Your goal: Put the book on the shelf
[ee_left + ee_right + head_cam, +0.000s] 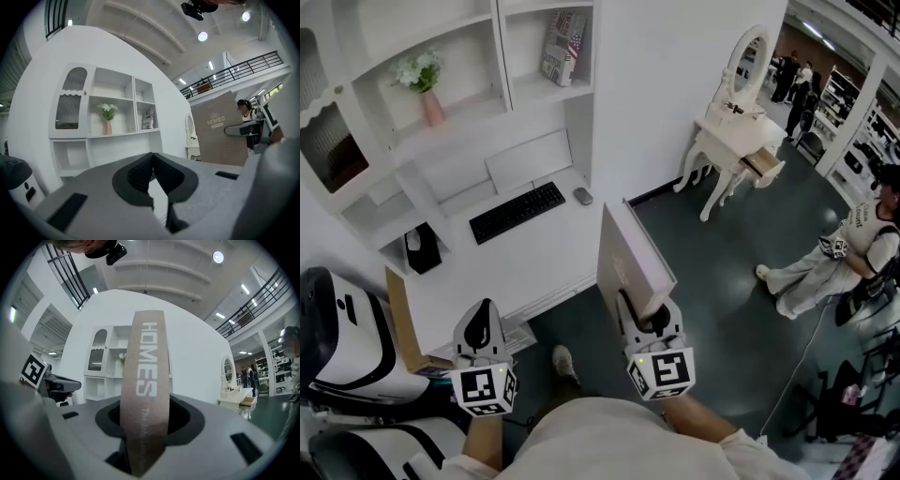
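Observation:
A large tan book with "HOMES" printed on its spine stands upright in my right gripper, which is shut on its lower edge. The book's cover also shows at the right of the left gripper view. My left gripper is beside it on the left, shut and holding nothing, its fingertips touching. The white wall shelf is ahead above a desk; its open cubbies are at some distance from both grippers.
On the shelf stand a pink vase of flowers and another book. The white desk carries a keyboard and mouse. A white dressing table and a person are on the right.

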Motion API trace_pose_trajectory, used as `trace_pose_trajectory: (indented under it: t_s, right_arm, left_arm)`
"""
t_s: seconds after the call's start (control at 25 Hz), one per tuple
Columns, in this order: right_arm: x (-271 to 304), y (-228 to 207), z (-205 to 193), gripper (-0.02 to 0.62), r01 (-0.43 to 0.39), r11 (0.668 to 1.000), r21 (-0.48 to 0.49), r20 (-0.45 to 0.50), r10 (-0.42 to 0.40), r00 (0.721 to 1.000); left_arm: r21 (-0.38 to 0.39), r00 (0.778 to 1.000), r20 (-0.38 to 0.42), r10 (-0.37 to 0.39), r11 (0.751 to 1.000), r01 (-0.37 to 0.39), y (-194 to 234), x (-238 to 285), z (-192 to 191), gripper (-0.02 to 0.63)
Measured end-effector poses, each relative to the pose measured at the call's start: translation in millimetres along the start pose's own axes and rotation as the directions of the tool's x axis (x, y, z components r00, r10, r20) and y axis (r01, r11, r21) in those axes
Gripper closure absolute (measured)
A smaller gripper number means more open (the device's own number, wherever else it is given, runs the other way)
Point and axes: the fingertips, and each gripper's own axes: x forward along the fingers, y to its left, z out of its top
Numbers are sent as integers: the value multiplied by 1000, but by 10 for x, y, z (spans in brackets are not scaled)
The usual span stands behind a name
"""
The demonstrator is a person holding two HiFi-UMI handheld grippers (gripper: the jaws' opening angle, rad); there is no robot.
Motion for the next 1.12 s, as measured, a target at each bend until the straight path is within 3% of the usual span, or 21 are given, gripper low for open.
trace_pose_trajectory:
  t_s: [1.12]
  right_arm:
    - [2108, -206, 108, 416, 80, 997, -21, -12, -80, 997]
  left_arm:
    - [-13, 997, -3, -72, 997, 72, 1025, 2063, 83, 601]
